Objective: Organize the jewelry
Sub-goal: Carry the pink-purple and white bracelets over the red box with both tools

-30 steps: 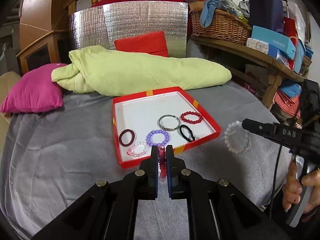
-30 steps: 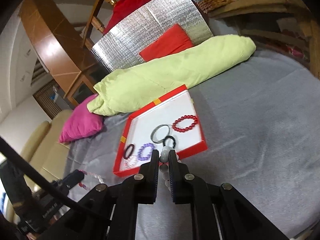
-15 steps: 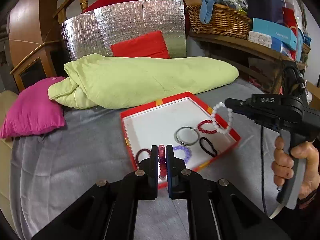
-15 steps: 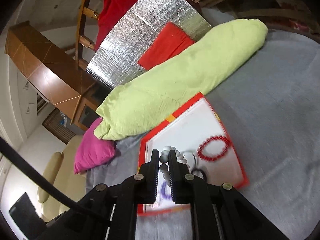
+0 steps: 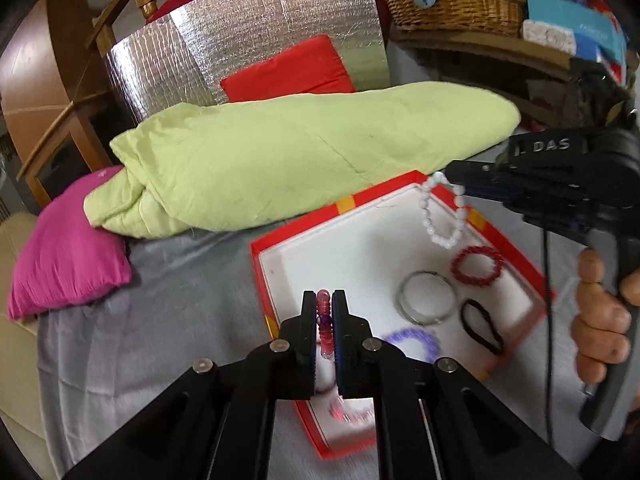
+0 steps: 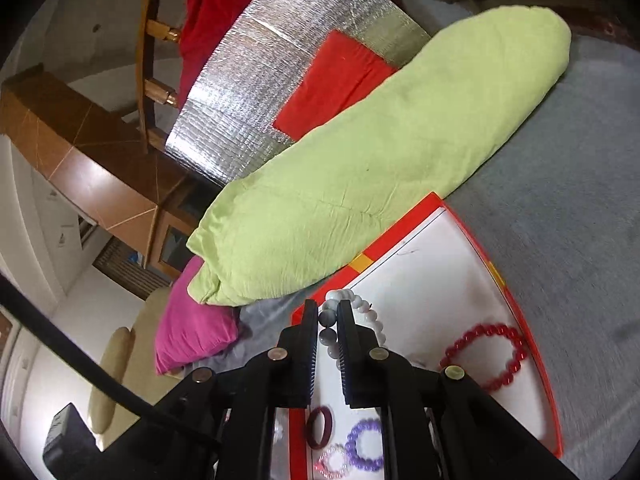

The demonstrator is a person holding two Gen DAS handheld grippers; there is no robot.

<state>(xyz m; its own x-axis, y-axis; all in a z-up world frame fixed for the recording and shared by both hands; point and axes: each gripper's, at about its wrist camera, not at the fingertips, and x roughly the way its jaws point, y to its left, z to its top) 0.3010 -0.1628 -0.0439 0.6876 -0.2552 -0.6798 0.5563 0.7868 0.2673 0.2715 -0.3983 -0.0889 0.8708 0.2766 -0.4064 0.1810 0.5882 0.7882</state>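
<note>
Beads fill both of my grippers. My left gripper (image 5: 325, 322) is pinched down on a pink beaded bracelet (image 5: 324, 312), which stands upright between the pads and pokes out just past the fingertips, hanging over the near left part of the red tray (image 5: 400, 187). My right gripper (image 6: 328, 326) is clamped on a white beaded bracelet (image 5: 442, 212); from the left wrist view its loop dangles free below the fingertips, above the far right part of the tray's white floor, not touching it.

Lying on the tray floor I see a red beaded bracelet (image 6: 486, 354) near the right wall, a silver bangle (image 5: 427, 297) just beside it toward the middle, a black hair tie (image 5: 481, 326) nearer me than the bangle, and a purple beaded bracelet (image 6: 365, 444) at the near end. The right wrist view also shows a dark maroon ring-shaped band (image 6: 319, 427) and a pale pink beaded bracelet (image 6: 332, 462) close to the purple one, all apart from each other.

The tray sits on a bed covered with a grey sheet (image 5: 160, 320), just in front of a rolled light green blanket (image 5: 300, 160), with a magenta pillow (image 5: 64, 248) off to the left.

On the side of my right gripper's body I can read "DAS" (image 5: 551, 145). A blue box (image 5: 572, 26) on the shelf carries print too blurred to read.
</note>
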